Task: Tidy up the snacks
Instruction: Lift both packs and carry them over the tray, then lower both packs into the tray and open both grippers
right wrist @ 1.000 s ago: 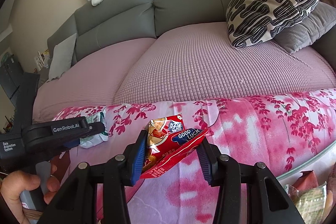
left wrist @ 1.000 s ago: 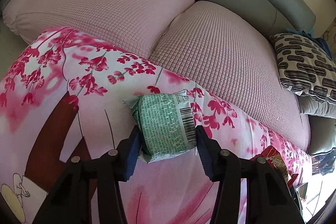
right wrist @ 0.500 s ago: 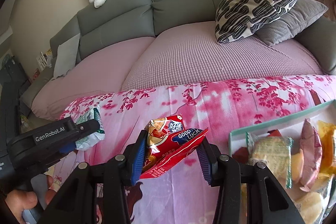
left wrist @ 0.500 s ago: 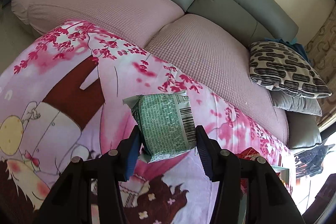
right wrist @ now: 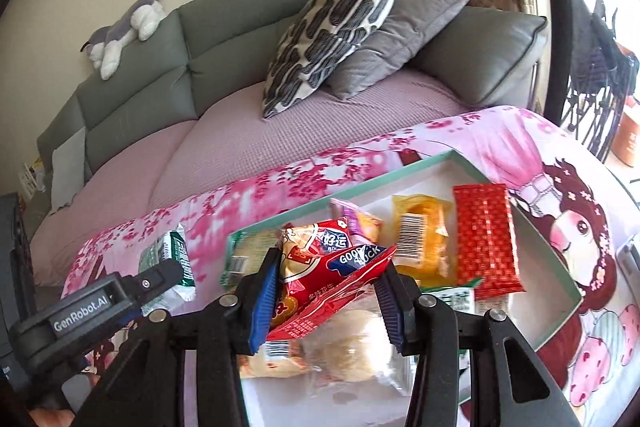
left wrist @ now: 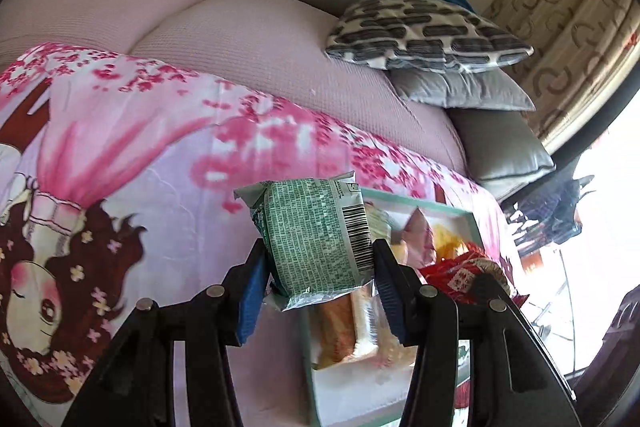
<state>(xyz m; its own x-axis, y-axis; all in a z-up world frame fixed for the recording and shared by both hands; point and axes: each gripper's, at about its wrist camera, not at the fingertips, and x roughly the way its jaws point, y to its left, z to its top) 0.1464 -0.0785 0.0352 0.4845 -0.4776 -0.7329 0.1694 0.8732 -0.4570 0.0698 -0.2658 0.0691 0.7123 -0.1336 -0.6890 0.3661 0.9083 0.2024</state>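
Note:
My left gripper (left wrist: 318, 291) is shut on a green snack packet (left wrist: 316, 239) and holds it above the left edge of a teal-rimmed white box (left wrist: 440, 205). The packet also shows in the right wrist view (right wrist: 172, 263). My right gripper (right wrist: 326, 303) is shut on a red "Good Luck" snack bag (right wrist: 324, 279) and holds it over the same box (right wrist: 400, 169). The box holds several snacks, among them a yellow packet (right wrist: 424, 239) and a red packet (right wrist: 484, 235).
The box lies on a pink cherry-blossom cartoon cloth (left wrist: 132, 155) in front of a sofa with a mauve cover (right wrist: 300, 135). A patterned pillow (right wrist: 332, 31) and grey cushions lean at the sofa's right end. A plush toy (right wrist: 124, 27) lies on the backrest.
Both grippers have swung right with their snacks still held. The box has come fully into both views and now lies under the two grippers.

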